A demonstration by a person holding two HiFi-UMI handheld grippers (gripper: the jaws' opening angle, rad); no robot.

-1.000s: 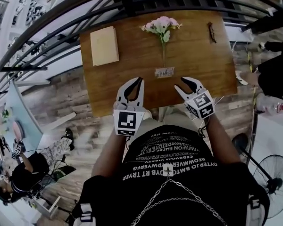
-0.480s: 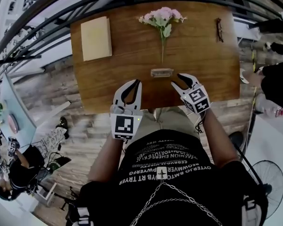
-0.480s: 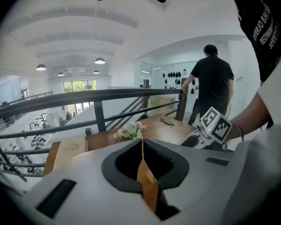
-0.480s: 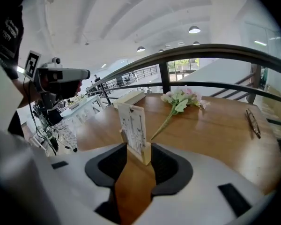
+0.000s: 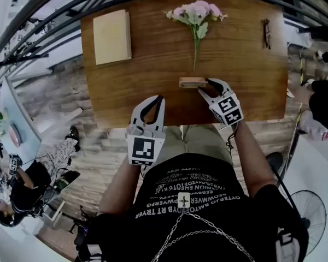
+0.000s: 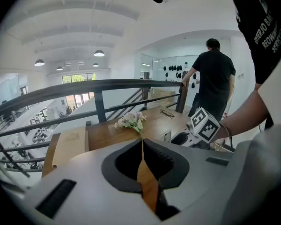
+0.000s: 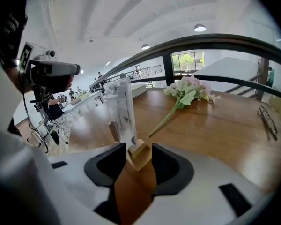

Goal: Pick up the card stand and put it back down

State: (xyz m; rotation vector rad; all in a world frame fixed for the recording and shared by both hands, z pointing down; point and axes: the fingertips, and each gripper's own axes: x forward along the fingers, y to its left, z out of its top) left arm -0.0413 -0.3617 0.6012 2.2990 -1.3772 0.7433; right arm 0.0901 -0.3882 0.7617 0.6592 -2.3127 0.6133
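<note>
The right tongs [image 7: 139,146], jaws just widened, sit loosely astride the foot of the card stand [image 7: 124,109]: centre them, then squeeze squarely; left tongs [image 5: 159,99] clenched, empty.

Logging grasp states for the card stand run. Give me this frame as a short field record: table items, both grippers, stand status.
surface: brown wooden table
target: card stand, clear panel in a wooden base, upright on the table
right gripper: open, jaws have just been opening; the end of the stand's base sits between them, pads not closed on it
left gripper: shut, empty, at the table's near edge
other items: pink flower bunch; beige rectangular book; dark-framed glasses
stand status: on the table, not lifted
</note>
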